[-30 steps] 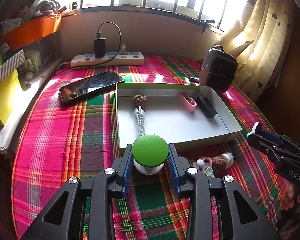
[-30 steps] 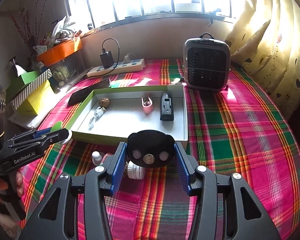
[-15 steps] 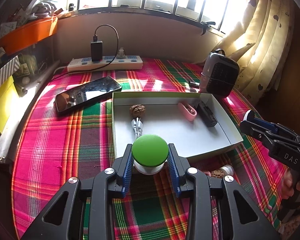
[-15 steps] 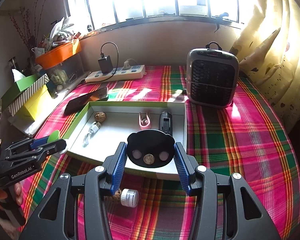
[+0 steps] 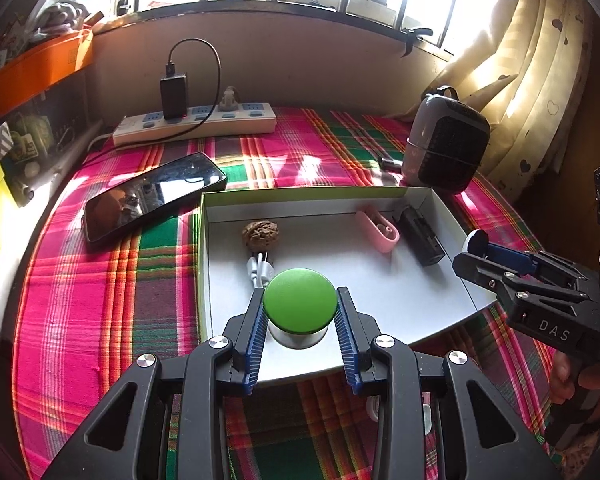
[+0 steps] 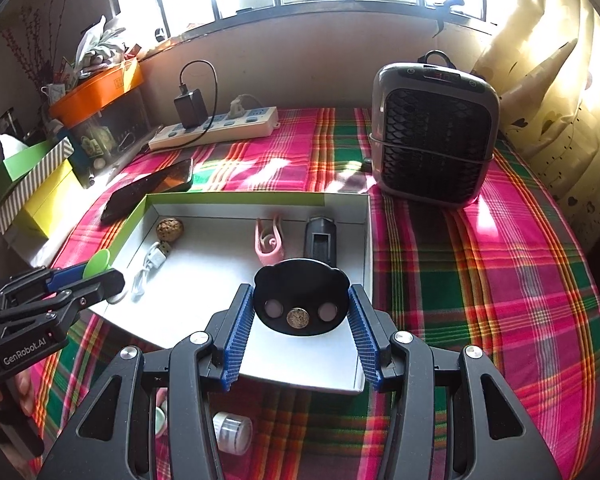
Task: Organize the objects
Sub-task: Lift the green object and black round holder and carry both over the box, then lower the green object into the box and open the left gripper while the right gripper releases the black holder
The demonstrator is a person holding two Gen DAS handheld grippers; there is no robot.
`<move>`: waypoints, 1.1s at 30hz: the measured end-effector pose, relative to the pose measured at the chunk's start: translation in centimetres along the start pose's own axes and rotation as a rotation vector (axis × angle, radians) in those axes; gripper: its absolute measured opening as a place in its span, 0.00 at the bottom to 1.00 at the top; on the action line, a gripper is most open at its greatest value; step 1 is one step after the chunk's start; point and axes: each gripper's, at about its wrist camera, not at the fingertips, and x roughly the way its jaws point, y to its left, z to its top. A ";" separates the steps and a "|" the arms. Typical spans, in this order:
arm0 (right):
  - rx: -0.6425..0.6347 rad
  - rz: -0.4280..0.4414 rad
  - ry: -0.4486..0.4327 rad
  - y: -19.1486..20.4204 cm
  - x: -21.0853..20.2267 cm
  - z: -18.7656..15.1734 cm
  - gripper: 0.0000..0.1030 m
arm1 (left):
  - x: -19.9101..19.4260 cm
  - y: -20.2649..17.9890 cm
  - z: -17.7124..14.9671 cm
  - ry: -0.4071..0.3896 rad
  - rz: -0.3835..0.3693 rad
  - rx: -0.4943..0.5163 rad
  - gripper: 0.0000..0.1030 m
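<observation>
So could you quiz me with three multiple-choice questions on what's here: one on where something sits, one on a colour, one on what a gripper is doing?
1. Where does the walnut lie?
A. inside the white box
B. on the phone
C. on top of the heater

2. What colour is the round lid between the left gripper's fingers?
A. orange
B. green
C. pink

3. What is the right gripper doing?
A. hanging open and empty
B. gripping the white cable
C. clamped on a black bear-shaped thing

Answers: 1 A, the walnut rests on the box floor near the far left corner. 2 B, the lid is bright green. 3 C, both blue pads press the black thing's sides.
</observation>
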 end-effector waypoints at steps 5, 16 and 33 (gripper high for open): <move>0.002 -0.001 0.025 -0.3 1.0 -0.2 0.47 | 1.4 0.0 0.1 0.023 0.005 -0.007 0.30; -0.020 -0.002 0.028 -0.1 1.5 -0.3 0.47 | 2.8 -0.2 -0.1 0.051 0.011 -0.003 0.30; -0.032 -0.015 0.049 0.7 1.3 -1.1 0.47 | 3.4 -0.2 -0.5 0.058 0.022 0.005 0.30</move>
